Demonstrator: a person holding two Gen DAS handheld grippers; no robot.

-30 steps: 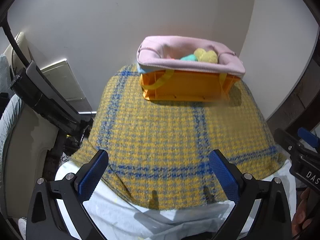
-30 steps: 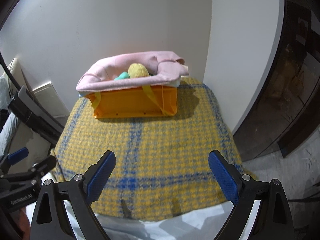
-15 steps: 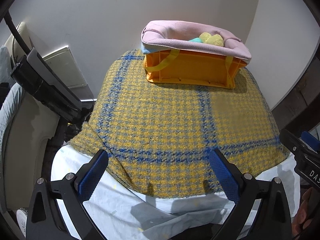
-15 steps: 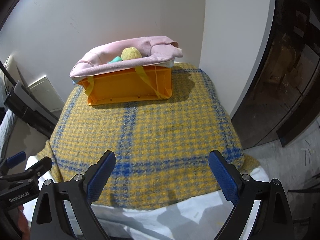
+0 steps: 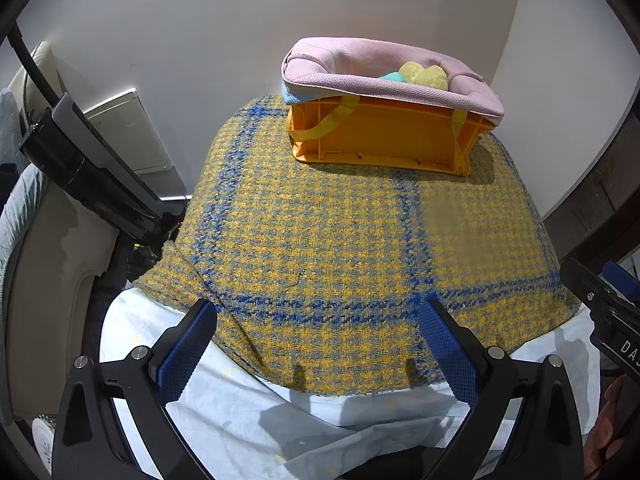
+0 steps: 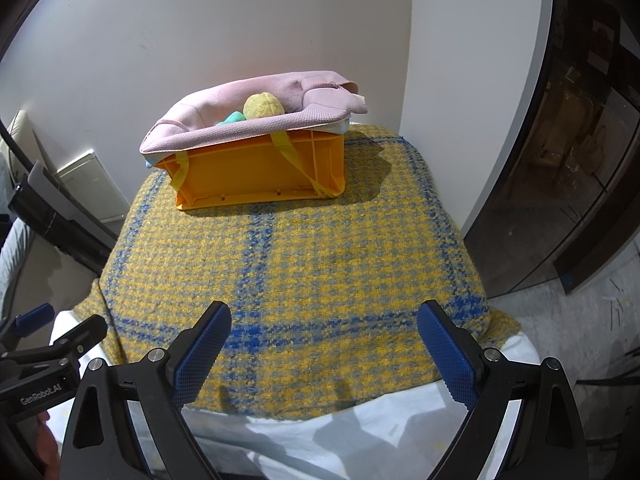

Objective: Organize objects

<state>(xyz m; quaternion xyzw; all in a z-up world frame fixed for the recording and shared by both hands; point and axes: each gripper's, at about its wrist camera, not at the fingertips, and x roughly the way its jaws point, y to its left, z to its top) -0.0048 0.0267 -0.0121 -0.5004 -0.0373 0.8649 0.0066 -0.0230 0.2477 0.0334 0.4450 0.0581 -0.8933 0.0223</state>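
Observation:
An orange plastic crate (image 5: 384, 140) (image 6: 256, 176) stands at the far end of a table under a yellow and blue checked cloth (image 5: 340, 240) (image 6: 300, 272). A pink garment (image 5: 380, 80) (image 6: 256, 108) drapes over the crate's rim, and yellow (image 5: 426, 76) (image 6: 262, 106) and teal (image 5: 390, 77) (image 6: 234, 118) soft items lie inside. My left gripper (image 5: 320, 344) and my right gripper (image 6: 324, 344) hover open over the near edge of the cloth, with nothing between their fingers. Both are well short of the crate.
A white sheet (image 5: 260, 420) (image 6: 340, 432) hangs below the checked cloth at the near edge. A black bar-shaped device (image 5: 88, 172) leans at the left beside a cream panel. A white wall corner stands behind the crate; a dark glass door (image 6: 580, 160) is at the right.
Both grippers have drawn back from the crate towards the near edge, so more of the white sheet shows below the cloth. Their jaws stay open.

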